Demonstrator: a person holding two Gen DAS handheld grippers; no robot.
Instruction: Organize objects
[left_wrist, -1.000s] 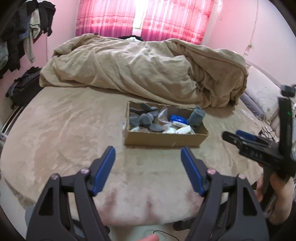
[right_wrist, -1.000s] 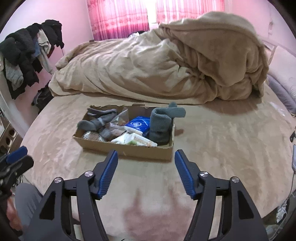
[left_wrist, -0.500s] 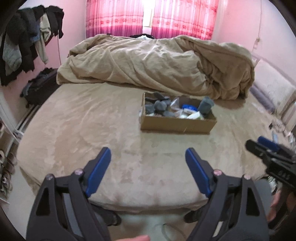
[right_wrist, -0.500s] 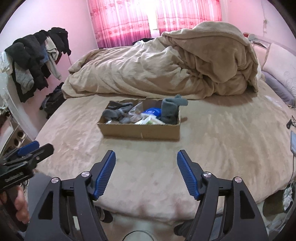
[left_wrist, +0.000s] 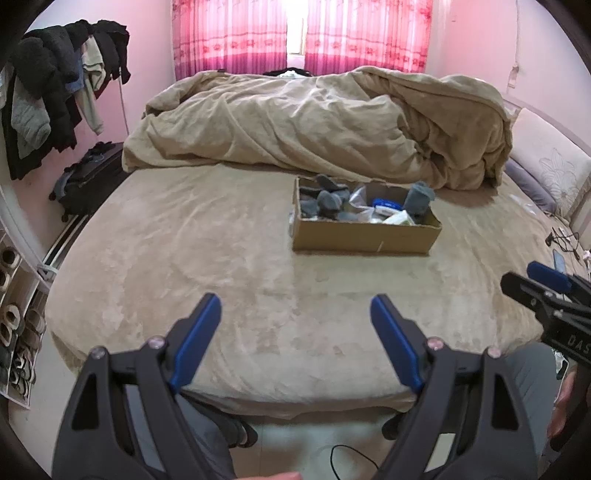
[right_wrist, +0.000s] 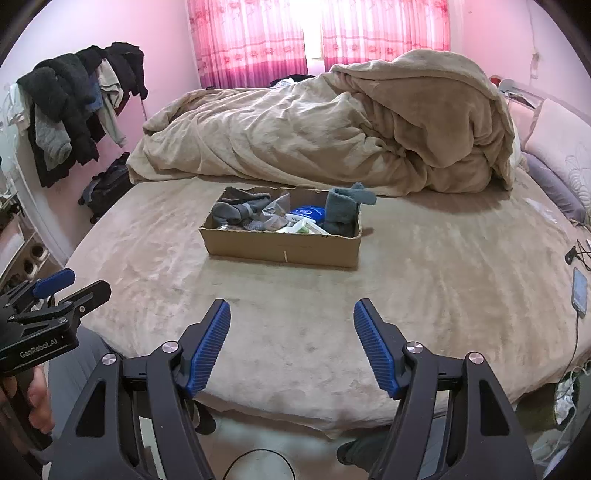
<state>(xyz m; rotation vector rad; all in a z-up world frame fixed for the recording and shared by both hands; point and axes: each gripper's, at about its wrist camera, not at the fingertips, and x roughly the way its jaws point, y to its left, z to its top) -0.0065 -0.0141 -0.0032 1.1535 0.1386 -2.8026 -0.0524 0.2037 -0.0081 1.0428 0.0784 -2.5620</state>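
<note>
Right now the bed (left_wrist: 207, 251) fills most of what I see, its tan cover bare except for the cardboard box (left_wrist: 364, 236), my landmark here. Behind the box a rumpled duvet (left_wrist: 325, 122) is heaped, its near edge just short of the box's back wall.

The box sits open-topped in the middle of the bed, well ahead of both tools. Its walls are low and it is packed loosely: dark grey socks (right_wrist: 236, 210) piled at its left end, a rolled grey sock (right_wrist: 341, 212) standing up at its right end and poking above the rim, a blue packet (right_wrist: 306, 213) and some clear and white wrappers between them.

My left gripper (left_wrist: 295, 332) and right gripper (right_wrist: 291, 336) both hover over the bed's near edge, well short of the box. Both sets of jaws have just been opening and stand wide, with nothing between them.

My worry is the reach: the box is light and sits on soft plush, so a jaw catching its near wall could shove or tip it. The tall rolled sock could topple out at the right end if brushed. Tangled socks may come up together, and slippery wrappers could slide from the pads.
</note>
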